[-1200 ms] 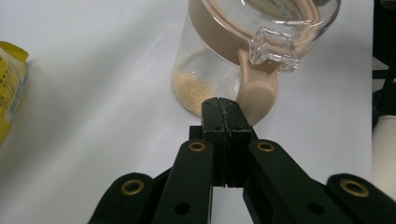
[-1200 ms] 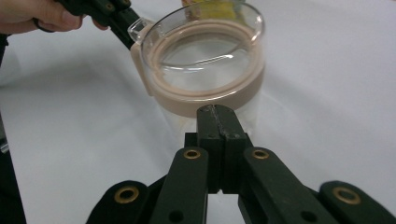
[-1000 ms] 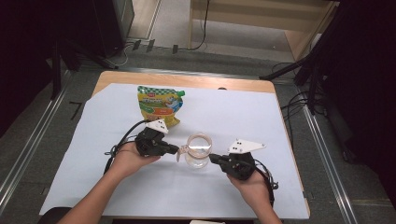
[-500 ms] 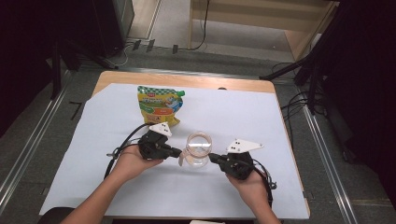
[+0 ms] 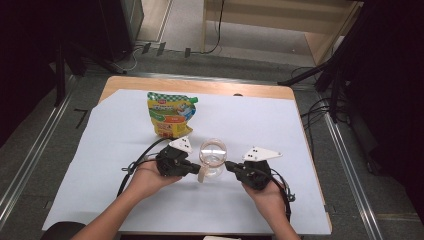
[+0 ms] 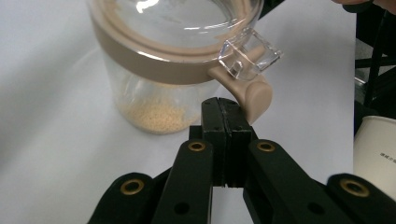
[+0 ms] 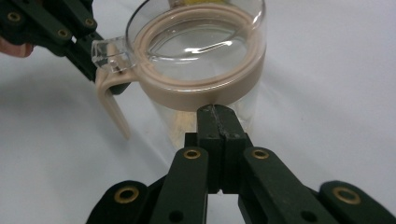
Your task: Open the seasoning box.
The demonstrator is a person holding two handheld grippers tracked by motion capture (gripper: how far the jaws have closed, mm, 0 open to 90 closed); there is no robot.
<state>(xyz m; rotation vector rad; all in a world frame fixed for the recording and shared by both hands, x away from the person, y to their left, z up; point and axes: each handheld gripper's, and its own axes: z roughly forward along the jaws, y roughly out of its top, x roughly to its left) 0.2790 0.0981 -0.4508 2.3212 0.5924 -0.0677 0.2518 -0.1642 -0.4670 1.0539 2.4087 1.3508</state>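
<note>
Now both grippers flank the glass jar [image 5: 213, 159] standing mid-bench on the white sheet [image 5: 300, 130]. Left gripper [image 6: 224, 112], jaws pressed together and empty, has its tips right at the beige latch [image 6: 250, 91] hanging off the lid's rim (a little pale grain sits at the jar's bottom). Right gripper [image 7: 215, 114], jaws likewise closed on nothing, noses against the lid's beige band [image 7: 205, 95]. A yellow pouch [image 5: 171, 114] stands behind.

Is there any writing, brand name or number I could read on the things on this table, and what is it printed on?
No text here can be read.
Yellow and green spouted pouch: a small red logo and coloured print, too blurred to read.
White paper cup: one short line of tiny grey characters, too small to read.
Clear glass jar with a beige rim: no writing visible.
</note>
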